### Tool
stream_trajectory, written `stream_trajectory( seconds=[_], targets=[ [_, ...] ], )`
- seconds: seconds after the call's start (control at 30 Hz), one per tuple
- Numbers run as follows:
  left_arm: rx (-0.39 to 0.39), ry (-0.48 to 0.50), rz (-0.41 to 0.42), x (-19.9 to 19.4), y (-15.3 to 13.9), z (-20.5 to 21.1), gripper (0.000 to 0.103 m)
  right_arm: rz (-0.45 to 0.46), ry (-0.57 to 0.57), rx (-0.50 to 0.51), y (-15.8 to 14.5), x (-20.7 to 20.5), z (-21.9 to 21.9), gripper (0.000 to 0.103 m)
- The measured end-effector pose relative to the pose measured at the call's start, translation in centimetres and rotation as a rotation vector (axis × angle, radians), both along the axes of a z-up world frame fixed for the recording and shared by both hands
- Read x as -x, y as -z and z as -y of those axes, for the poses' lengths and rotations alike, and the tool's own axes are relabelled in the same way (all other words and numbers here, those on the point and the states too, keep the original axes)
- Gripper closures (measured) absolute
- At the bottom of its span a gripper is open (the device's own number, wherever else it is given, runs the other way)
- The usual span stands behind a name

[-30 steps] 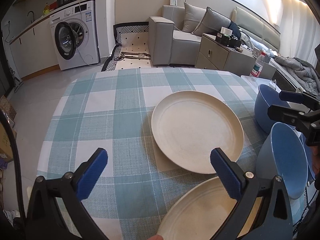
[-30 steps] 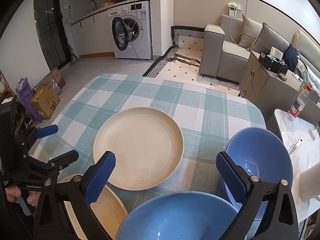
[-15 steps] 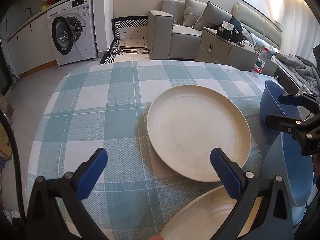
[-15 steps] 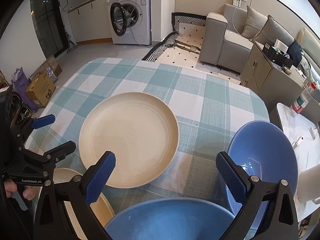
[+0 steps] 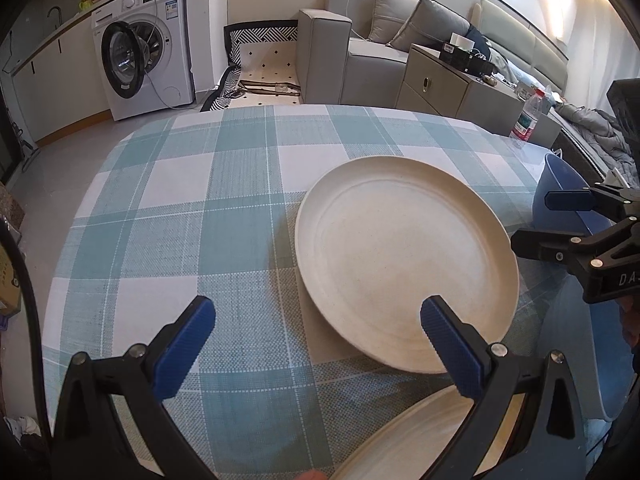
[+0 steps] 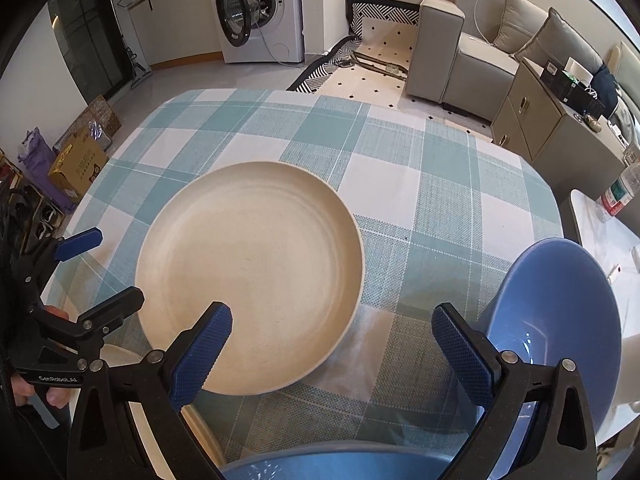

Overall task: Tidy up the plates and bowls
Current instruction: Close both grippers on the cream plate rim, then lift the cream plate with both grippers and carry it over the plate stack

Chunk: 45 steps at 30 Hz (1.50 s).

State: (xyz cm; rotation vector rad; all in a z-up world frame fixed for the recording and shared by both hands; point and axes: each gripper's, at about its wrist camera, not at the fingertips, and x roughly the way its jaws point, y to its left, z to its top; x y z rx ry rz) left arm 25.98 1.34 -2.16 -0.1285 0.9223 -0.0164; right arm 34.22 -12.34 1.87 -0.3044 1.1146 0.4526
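A large cream plate (image 5: pixel 404 264) lies on the checked tablecloth; it also shows in the right wrist view (image 6: pixel 252 276). A second cream plate (image 5: pixel 404 440) lies at the near edge, under my left gripper's right finger; the right wrist view shows a sliver of it (image 6: pixel 120 356). Two blue bowls sit on the right: one (image 6: pixel 560 320) upright beside my right gripper, one (image 6: pixel 332 464) at the bottom edge. My left gripper (image 5: pixel 316 344) is open and empty above the cloth. My right gripper (image 6: pixel 332 348) is open and empty over the big plate's near rim.
The table (image 5: pixel 180 200) has a teal and white checked cloth. A water bottle (image 5: pixel 528 116) stands past its far right corner. A washing machine (image 5: pixel 140 60), sofa (image 5: pixel 360 48) and cabinet (image 5: pixel 448 84) stand beyond. Boxes (image 6: pixel 76 160) lie on the floor to the left.
Both grippers have moved forward and lower toward the big cream plate, which now looks larger. Both stay open. Plates and bowls have not moved.
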Motion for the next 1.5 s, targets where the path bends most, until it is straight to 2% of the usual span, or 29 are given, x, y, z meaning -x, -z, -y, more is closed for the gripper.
stream_trajectory(
  seconds=[0.27,0.43,0.6,0.67,0.77,1.03,1.2,1.27,1.5],
  targets=[
    [0.013,-0.010,-0.017,-0.3,0.2,-0.4,0.000,-0.039,-0.019,0.008,1.0,-0.5,-0.5,0.002],
    [0.029,-0.012,-0.032,-0.5,0.4,-0.6,0.001,-0.047,-0.030,0.023,1.4,-0.7,-0.9,0.012],
    [0.039,0.007,-0.038,-0.5,0.5,-0.4,0.008,-0.052,-0.041,0.031,1.5,-0.6,-1.2,0.021],
    [0.037,0.015,-0.034,-0.5,0.5,-0.2,0.009,-0.049,-0.047,0.033,1.6,-0.6,-1.3,0.021],
    [0.033,0.028,-0.042,-0.5,0.6,0.0,0.017,-0.042,-0.051,0.039,1.6,-0.7,-1.4,0.022],
    [0.022,0.024,-0.062,-0.7,1.0,-0.3,0.021,-0.037,-0.050,0.035,1.5,-1.1,-1.6,0.023],
    [0.033,0.025,-0.093,-0.8,1.6,-0.4,0.036,-0.042,-0.043,0.039,1.5,-1.5,-1.7,0.026],
    [0.041,0.025,-0.102,-0.8,1.8,-0.5,0.039,-0.047,-0.040,0.032,1.4,-1.7,-1.6,0.028],
    [0.037,0.022,-0.103,-0.6,1.7,-0.6,0.039,-0.064,-0.046,0.005,1.1,-1.9,-1.7,0.031]
  ],
)
